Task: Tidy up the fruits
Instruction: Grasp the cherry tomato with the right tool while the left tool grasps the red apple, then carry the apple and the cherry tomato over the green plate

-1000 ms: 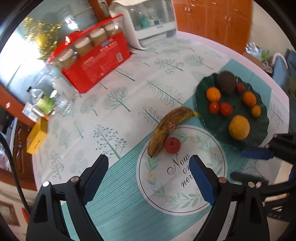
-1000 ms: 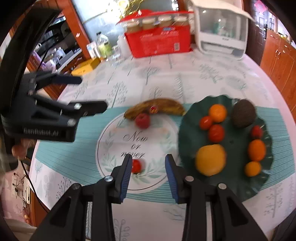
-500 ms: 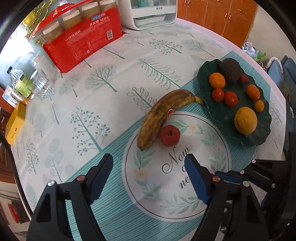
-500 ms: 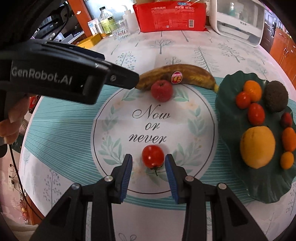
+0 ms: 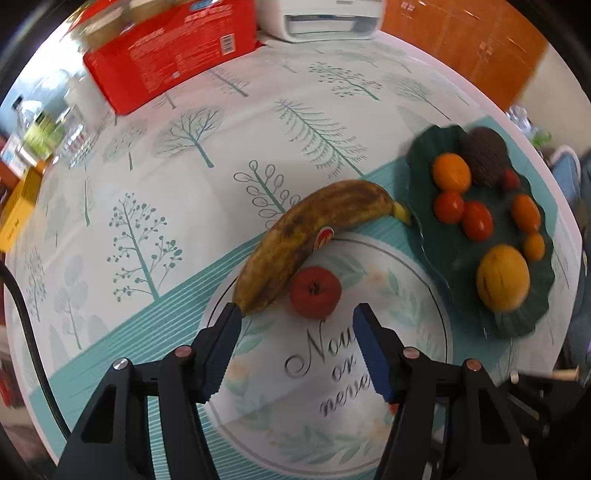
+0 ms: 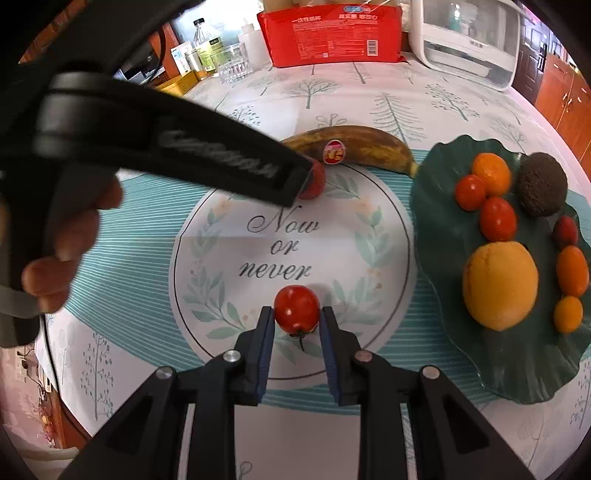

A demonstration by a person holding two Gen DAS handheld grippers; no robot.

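Note:
In the right wrist view my right gripper [image 6: 297, 314] is shut on a red tomato [image 6: 296, 308] that rests on the round printed mat [image 6: 229, 266]. My left gripper [image 5: 297, 319] hovers low over the mat, and its jaws are closing. A small red apple-like fruit [image 5: 314, 291] lies just ahead of its fingertips [image 5: 231, 321], untouched by the pads. A brown-spotted banana [image 5: 314, 232] lies against that fruit. The dark green leaf plate [image 6: 436, 206] holds tomatoes, oranges, a yellow fruit [image 6: 500, 290] and an avocado [image 6: 541, 188]. The left gripper's body [image 6: 166, 147] half hides the small red fruit [image 6: 317, 181].
A red package [image 6: 332, 33] and a white appliance [image 6: 465, 40] stand at the table's far edge. Bottles and a glass [image 6: 231, 61] sit at the back left beside a yellow box [image 5: 18, 210]. A person's hand [image 6: 70, 240] grips the left gripper. The plate lies near the table's right edge.
The left gripper came down closer to the banana and small red fruit, and its jaws narrowed. The right gripper dropped over the tomato and shut on it.

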